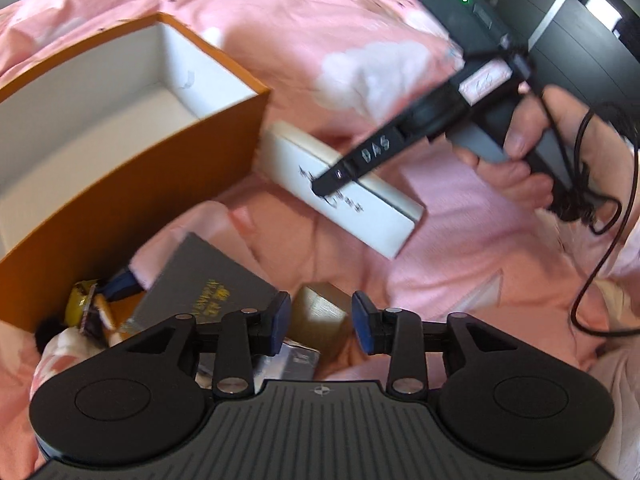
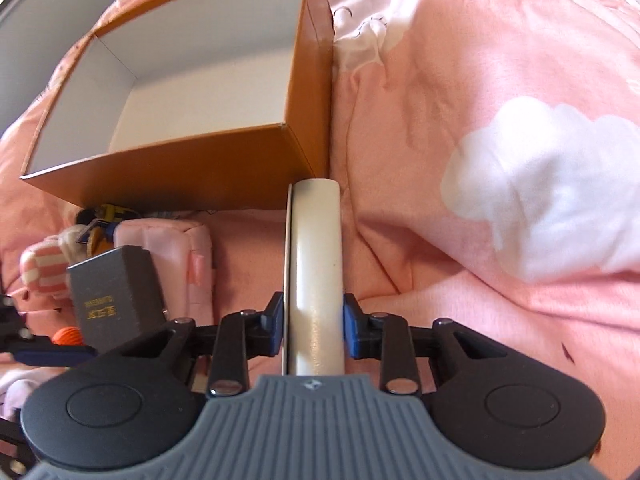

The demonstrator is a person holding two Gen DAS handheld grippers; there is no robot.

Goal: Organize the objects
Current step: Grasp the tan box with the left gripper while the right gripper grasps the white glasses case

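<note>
An open orange box (image 1: 132,184) with a white inside stands on the pink bedding; it also shows in the right wrist view (image 2: 224,168). My right gripper (image 2: 313,330) is shut on a long white box (image 2: 316,264), held on edge just in front of the orange box's near corner. In the left wrist view that white box (image 1: 360,208) shows with the right gripper (image 1: 336,178) on it. My left gripper (image 1: 321,320) is open, over a gold block (image 1: 320,312), its pads (image 1: 280,316) on either side and apart from it.
A grey box with gold print (image 1: 204,284) (image 2: 112,292) lies by the orange box. Small yellow and blue items (image 1: 92,304) and a silver packet (image 1: 288,360) lie near it. A pink pouch (image 2: 168,248), an orange ball (image 2: 66,336) and a striped cloth (image 2: 40,268) lie left.
</note>
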